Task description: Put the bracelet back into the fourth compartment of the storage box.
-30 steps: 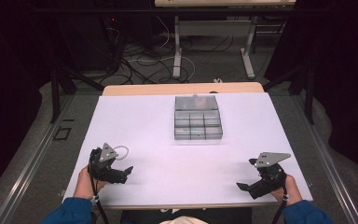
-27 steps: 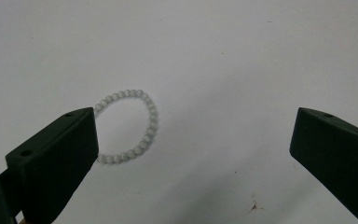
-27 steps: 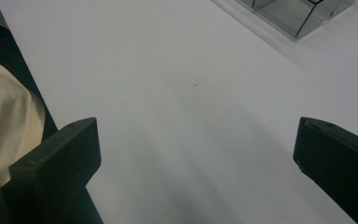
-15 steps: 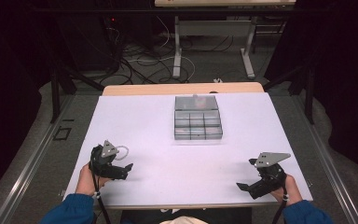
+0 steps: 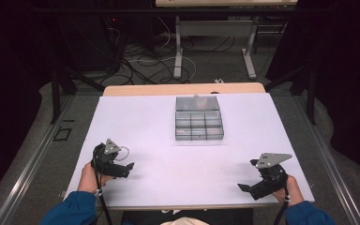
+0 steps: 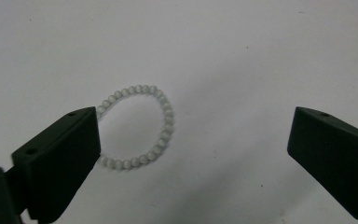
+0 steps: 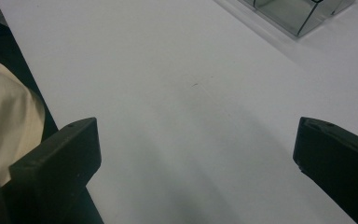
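Note:
A bracelet of small white beads [image 6: 137, 126] lies flat on the white table sheet [image 5: 159, 140]. My left gripper [image 6: 193, 126] hovers over it with the jaws wide apart; they have just been closing a little. The bracelet is between them, close to the left jaw, and neither pad touches it. In the high view the left gripper [image 5: 124, 169] is at the near left, with the bracelet [image 5: 123, 151] just beyond it. My right gripper [image 5: 247, 176] rests at the near right, open, with bare sheet between its jaws [image 7: 196, 135].
A clear plastic compartment box [image 5: 198, 119] stands at the middle of the table's far half; its corner [image 7: 298, 14] appears in the right gripper view. The table's front edge runs just behind both hands. Cables and table legs lie on the floor beyond.
The left gripper has shifted slightly over the bracelet. The right gripper and the box have kept still.

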`<state>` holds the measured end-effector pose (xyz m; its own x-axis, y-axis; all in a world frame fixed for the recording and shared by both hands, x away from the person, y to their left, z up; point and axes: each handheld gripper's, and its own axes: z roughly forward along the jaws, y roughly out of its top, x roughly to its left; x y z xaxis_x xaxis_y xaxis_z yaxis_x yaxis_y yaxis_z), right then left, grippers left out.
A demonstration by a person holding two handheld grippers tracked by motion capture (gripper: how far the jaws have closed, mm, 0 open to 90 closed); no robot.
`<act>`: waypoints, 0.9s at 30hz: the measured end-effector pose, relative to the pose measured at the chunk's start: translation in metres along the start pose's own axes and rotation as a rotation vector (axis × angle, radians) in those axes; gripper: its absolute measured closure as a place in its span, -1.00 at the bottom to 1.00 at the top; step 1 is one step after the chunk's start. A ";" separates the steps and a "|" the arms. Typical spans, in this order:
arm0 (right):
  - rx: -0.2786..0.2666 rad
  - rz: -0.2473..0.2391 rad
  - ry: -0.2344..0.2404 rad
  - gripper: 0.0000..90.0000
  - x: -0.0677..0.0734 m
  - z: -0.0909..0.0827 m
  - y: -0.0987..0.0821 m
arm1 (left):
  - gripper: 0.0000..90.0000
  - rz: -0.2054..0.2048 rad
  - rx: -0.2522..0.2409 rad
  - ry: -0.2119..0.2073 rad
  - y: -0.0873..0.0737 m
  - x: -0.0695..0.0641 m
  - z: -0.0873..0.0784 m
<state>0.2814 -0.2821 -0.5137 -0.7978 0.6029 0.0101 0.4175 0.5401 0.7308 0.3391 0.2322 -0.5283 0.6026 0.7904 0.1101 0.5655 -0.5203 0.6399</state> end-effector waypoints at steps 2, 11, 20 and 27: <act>0.001 -0.001 0.001 -0.99 0.000 0.000 0.000 | -0.72 -0.004 0.006 -0.001 0.000 0.000 0.002; -0.005 0.001 -0.002 -0.99 0.000 0.001 0.000 | -0.30 -0.011 0.036 -0.014 0.001 0.003 0.010; 0.000 0.001 0.004 -0.99 0.000 0.001 0.000 | 0.13 -0.076 0.055 -0.006 0.001 0.014 0.019; -0.009 0.000 0.003 -0.99 0.001 0.002 0.000 | 0.39 -0.076 0.066 -0.009 0.005 0.015 0.027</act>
<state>0.2816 -0.2808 -0.5151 -0.7995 0.6006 0.0121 0.4130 0.5348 0.7372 0.3662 0.2333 -0.5438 0.5614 0.8256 0.0566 0.6455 -0.4797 0.5943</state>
